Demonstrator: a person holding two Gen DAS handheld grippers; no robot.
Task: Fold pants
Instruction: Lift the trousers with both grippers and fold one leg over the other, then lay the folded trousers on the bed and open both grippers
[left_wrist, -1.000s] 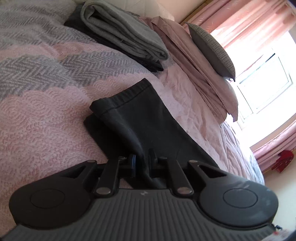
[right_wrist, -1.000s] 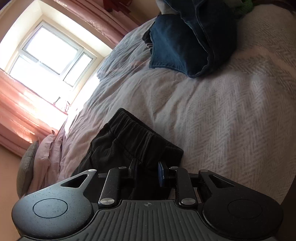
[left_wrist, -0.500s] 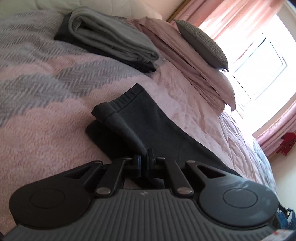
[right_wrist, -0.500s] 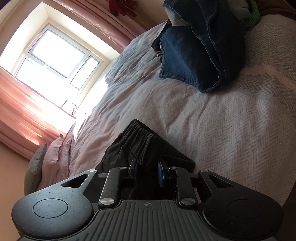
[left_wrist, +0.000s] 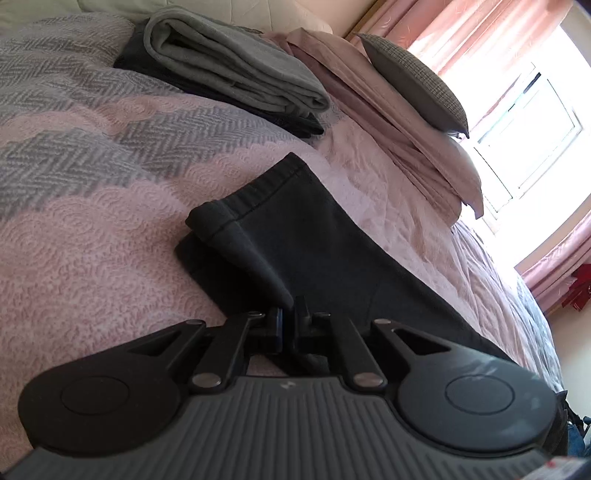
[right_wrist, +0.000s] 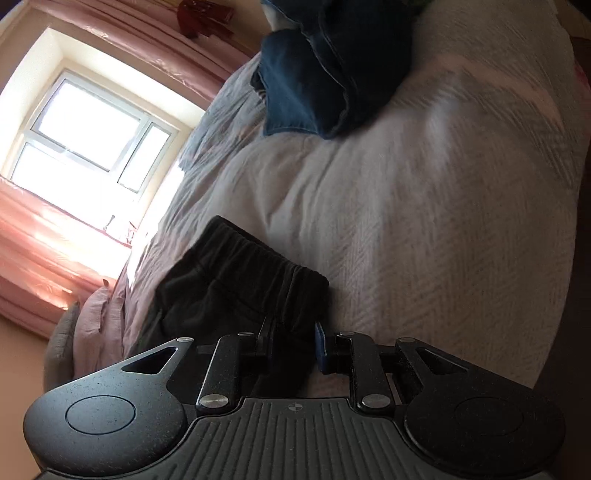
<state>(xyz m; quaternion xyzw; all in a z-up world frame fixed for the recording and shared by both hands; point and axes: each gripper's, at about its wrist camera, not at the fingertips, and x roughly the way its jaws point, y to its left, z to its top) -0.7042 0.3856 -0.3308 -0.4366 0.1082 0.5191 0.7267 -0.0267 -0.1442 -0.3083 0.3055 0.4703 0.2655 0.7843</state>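
Dark grey pants lie on the bed. In the left wrist view their leg end (left_wrist: 295, 229) with the ribbed cuff is partly doubled over, and my left gripper (left_wrist: 290, 314) is shut on a raised fold of that leg's near edge. In the right wrist view the gathered elastic waistband (right_wrist: 255, 266) lies just ahead of my right gripper (right_wrist: 293, 336). Its fingers stand a little apart with thick dark fabric pinched between them. The middle of the pants is hidden behind both gripper bodies.
A pink and grey patterned bedspread (left_wrist: 92, 177) covers the bed. Folded grey and dark garments (left_wrist: 236, 74) are stacked beyond the cuff, with pillows (left_wrist: 413, 85) to their right. A heap of blue jeans (right_wrist: 332, 74) lies beyond the waistband. A bright window (right_wrist: 92, 129) faces the bed.
My left gripper's fingers have come together on the leg fabric and drawn it up slightly. The right gripper keeps its hold while its view has swung, with motion blur.
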